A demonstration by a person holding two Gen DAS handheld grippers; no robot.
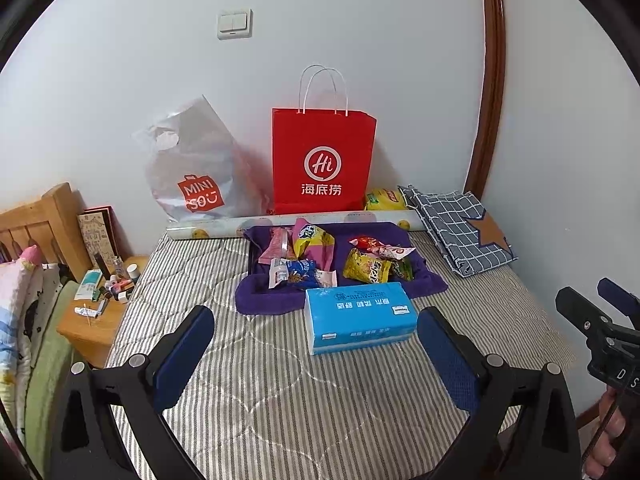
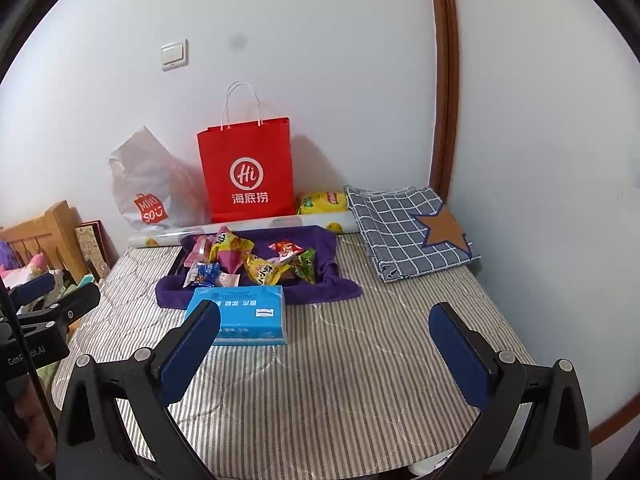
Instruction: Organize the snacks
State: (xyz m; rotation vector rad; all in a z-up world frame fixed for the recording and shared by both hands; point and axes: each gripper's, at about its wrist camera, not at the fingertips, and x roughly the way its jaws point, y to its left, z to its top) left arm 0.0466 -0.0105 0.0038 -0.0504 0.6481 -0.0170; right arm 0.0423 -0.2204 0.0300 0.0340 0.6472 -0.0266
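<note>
Several snack packets point(image 1: 316, 252) point(image 2: 256, 260) lie heaped on a purple cloth point(image 1: 424, 280) point(image 2: 340, 284) over a dark tray in the middle of the striped mattress. A blue tissue pack point(image 1: 360, 316) point(image 2: 244, 316) lies just in front of them. A red paper bag point(image 1: 322, 160) point(image 2: 248, 168) stands upright against the wall behind. My left gripper point(image 1: 316, 354) hovers open, short of the tissue pack, holding nothing. My right gripper point(image 2: 326, 350) is open too, to the right of the tissue pack over bare mattress; it shows at the right edge of the left wrist view point(image 1: 600, 304).
A silver Miniso plastic bag point(image 1: 192, 172) point(image 2: 148, 188) leans left of the red bag. A yellow packet point(image 1: 384, 199) point(image 2: 322, 202) and a long roll point(image 1: 296, 222) lie by the wall. A checked folded cloth point(image 1: 460, 232) point(image 2: 408, 228) lies right. A wooden nightstand point(image 1: 92, 320) with small items stands left.
</note>
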